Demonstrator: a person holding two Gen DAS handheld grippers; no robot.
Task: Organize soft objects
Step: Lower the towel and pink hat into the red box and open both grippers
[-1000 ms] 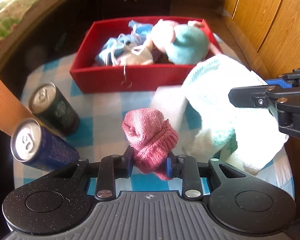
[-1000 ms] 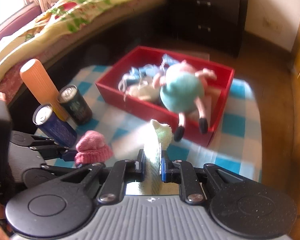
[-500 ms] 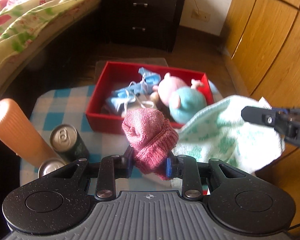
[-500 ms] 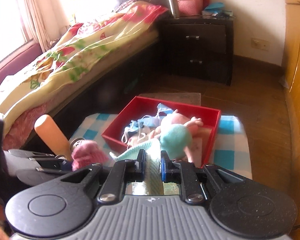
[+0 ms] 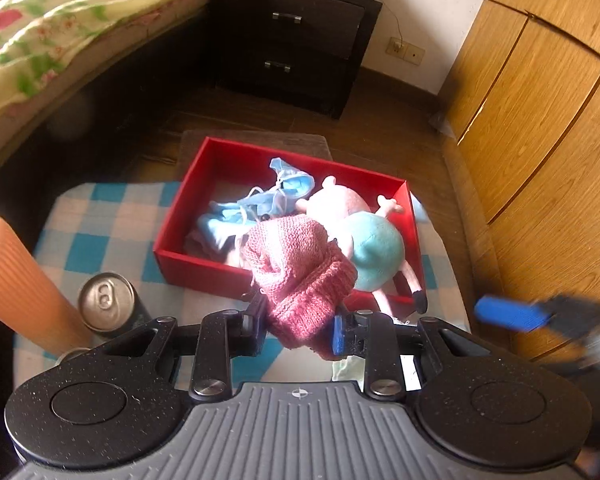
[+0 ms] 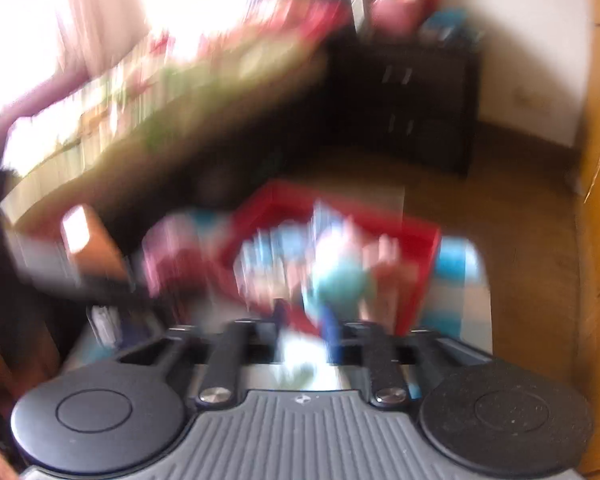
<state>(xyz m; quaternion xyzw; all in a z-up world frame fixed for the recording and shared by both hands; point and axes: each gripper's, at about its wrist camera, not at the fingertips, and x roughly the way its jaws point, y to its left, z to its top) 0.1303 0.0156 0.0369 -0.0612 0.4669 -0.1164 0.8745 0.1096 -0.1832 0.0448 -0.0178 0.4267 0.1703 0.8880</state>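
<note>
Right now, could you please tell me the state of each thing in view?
Left gripper: shut on pink hat, lifted.
Right gripper: blurred, cannot tell.
Red box: open, holding plush pig and blue cloths.
Can: upright, unopened.
Orange cylinder: upright.

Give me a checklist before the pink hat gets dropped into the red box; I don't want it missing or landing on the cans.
1. Left claw gripping the hat: ok, hat pinched between both fingers.
2. Box in view ahead of the hat: ok.
3. Room in the box: ok, bare floor behind the blue cloth; the pig toy fills the right side.
4. Hat away from the can: ok, can sits well to the left.
5. Right claw out of the path: cannot tell, blurred at the right edge.
6. Right claw's load: cannot tell, its own view is motion-blurred.
</note>
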